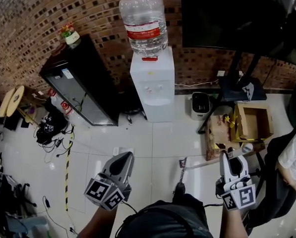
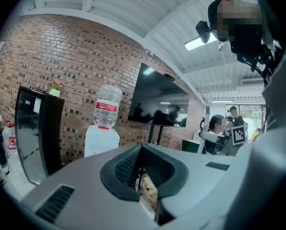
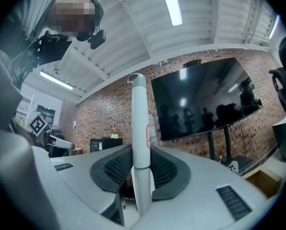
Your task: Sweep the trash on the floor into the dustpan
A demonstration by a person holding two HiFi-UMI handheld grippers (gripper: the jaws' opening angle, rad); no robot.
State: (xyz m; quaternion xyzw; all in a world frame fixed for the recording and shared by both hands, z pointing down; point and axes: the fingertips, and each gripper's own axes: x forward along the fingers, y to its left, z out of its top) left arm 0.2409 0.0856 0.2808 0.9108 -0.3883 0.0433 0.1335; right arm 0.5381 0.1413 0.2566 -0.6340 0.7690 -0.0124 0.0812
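My right gripper (image 3: 140,150) is shut on a pale grey pole (image 3: 139,123) that stands upright between its jaws and carries a small red label. In the head view that gripper (image 1: 230,157) is low on the right, and a pale stick (image 1: 202,164) runs from it leftward over the floor. A thin rod with a dark grip (image 1: 180,175) rises just in front of me. My left gripper (image 1: 124,157) hangs low on the left, its jaws drawn to a point with nothing in them (image 2: 142,147). A small white scrap (image 1: 123,150) lies on the tiles ahead of it. No dustpan shows clearly.
A water dispenser (image 1: 152,81) stands against the brick wall, with a black cabinet (image 1: 81,81) to its left. A TV stand (image 1: 237,83), an open cardboard box (image 1: 254,120) and flattened cardboard (image 1: 217,133) sit to the right. Cables (image 1: 53,133) trail on the left. A seated person's sleeve (image 1: 294,152) is at far right.
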